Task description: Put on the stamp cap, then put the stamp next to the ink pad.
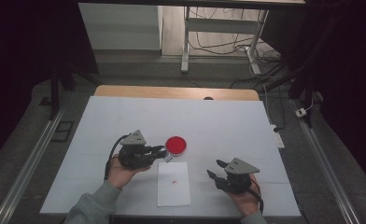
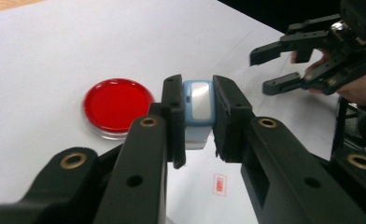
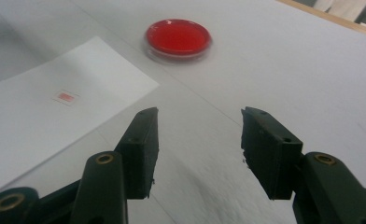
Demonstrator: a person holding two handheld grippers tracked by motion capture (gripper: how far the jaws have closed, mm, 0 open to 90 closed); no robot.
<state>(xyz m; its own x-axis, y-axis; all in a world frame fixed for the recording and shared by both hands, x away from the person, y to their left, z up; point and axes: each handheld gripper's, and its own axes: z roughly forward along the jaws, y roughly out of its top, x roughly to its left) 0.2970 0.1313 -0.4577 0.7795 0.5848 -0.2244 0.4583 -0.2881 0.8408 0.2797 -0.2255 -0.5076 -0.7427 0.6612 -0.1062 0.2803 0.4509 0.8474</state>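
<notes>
Now the left hand-held gripper [image 1: 161, 150] hovers over the middle of the bench [image 1: 125, 116], its jaws pinching a small blue stamp [image 2: 198, 112] by its two sides. In the left gripper view the stamp stands upright between the black pads, with a pale shiny panel on its top face and a white lower part below the blue casing. It hangs clear of the paper, just above the sheet's far edge.

Just beyond the stamp sits the red ink pad [image 1: 176, 144], a round dish with a clear rim, flat on the bench and apart from the sheet. From the high view it lies just right of the left jaws, near the bench's centre.

A white sheet [image 1: 173, 184] lies on the near side of the bench, between the two hands. It carries one small red printed mark [image 1: 173, 181], a little rectangle near its middle.

The right hand-held gripper [image 1: 214, 169] is at the near right, just beside the sheet's right edge and well apart from the ink pad. Its jaws are spread, with nothing between them; the right gripper view shows bare bench through the gap. They point left and far, toward the pad and the sheet.

A hand in a grey sleeve [image 1: 95, 205] holds the left tool; the other hand [image 1: 244, 198] grips the right one from below.
</notes>
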